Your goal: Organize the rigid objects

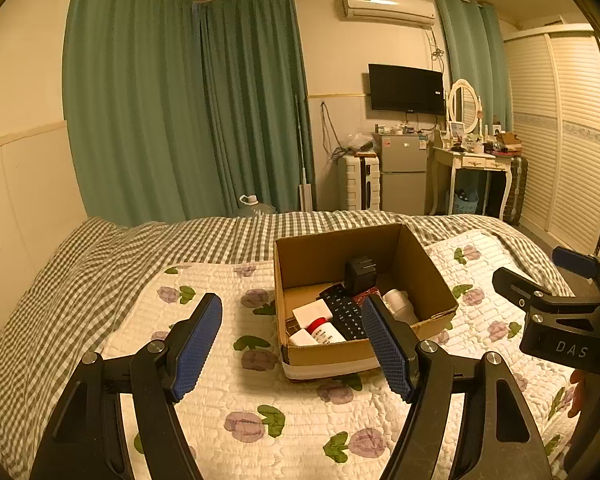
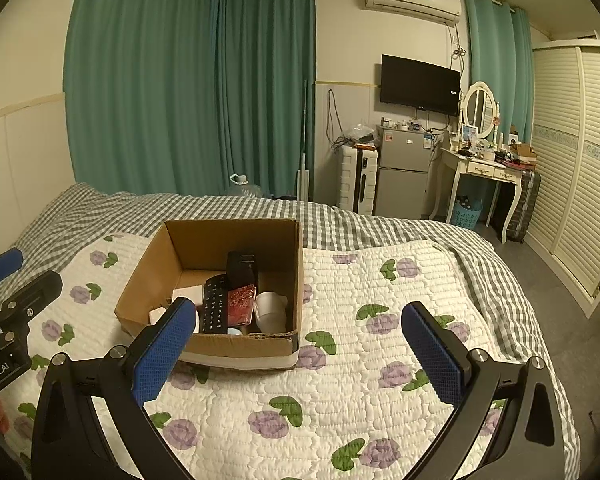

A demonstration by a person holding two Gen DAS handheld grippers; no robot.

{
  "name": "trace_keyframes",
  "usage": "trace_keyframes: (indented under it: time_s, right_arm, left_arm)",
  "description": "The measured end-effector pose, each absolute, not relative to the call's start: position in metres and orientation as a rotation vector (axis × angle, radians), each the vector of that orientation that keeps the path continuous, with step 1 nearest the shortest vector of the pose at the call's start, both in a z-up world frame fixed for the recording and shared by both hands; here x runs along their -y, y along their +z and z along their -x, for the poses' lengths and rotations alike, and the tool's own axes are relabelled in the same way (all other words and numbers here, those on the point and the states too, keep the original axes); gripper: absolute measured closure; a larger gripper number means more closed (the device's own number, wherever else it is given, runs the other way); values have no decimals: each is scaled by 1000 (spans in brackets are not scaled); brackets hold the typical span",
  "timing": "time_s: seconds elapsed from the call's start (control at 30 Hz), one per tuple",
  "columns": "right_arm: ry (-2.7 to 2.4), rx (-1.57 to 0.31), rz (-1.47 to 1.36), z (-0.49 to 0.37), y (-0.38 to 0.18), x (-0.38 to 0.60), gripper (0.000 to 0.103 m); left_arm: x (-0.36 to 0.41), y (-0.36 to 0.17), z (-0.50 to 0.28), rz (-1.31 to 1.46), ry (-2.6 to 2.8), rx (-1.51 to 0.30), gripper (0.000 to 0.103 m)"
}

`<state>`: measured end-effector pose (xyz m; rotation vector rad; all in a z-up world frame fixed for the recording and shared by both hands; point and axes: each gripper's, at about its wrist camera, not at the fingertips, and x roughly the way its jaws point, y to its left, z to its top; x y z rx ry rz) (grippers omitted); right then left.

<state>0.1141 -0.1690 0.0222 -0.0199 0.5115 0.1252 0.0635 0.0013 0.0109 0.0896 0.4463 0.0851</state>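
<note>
The cardboard box (image 1: 428, 276) of rigid objects sits on the bed's flowered quilt (image 1: 228, 400), just ahead of both tools. The left hand-held gripper (image 1: 294, 346) hovers above the quilt with its blue-padded fingers (image 1: 196, 346) spread wide and empty; its right finger overlaps the box's near right corner in the view, and whether they touch cannot be told. The right hand-held gripper (image 2: 300, 354) is likewise wide open and holds nothing, with the box (image 2: 156, 264) ahead and to its left, its left finger crossing the box's near left corner in the picture.

Inside the box, from the left gripper's view, a black remote control (image 1: 344, 314) lies near the middle, a white bottle with a red cap (image 1: 324, 330) and a white block (image 1: 311, 312) lie to its left, a white cup (image 1: 398, 304) lies to its right, and a black charger (image 1: 360, 274) stands behind. The right view also shows a red patterned case (image 2: 241, 305) between remote and cup.

Beyond the box stretches a checked bedspread (image 1: 100, 256), then green curtains (image 1: 180, 112), a small fridge (image 1: 404, 176), a wall television (image 1: 406, 89) and a dressing table (image 1: 476, 162).
</note>
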Motion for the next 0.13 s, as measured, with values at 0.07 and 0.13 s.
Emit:
trace_keyframes:
  time_s: [0.07, 0.13]
  right_arm:
    - [123, -510, 23, -114, 22, 169, 0]
    - [126, -513, 21, -114, 21, 169, 0]
  left_arm:
    - [-3, 10, -63, -85, 86, -445, 28]
    - [-3, 9, -64, -86, 82, -452, 28]
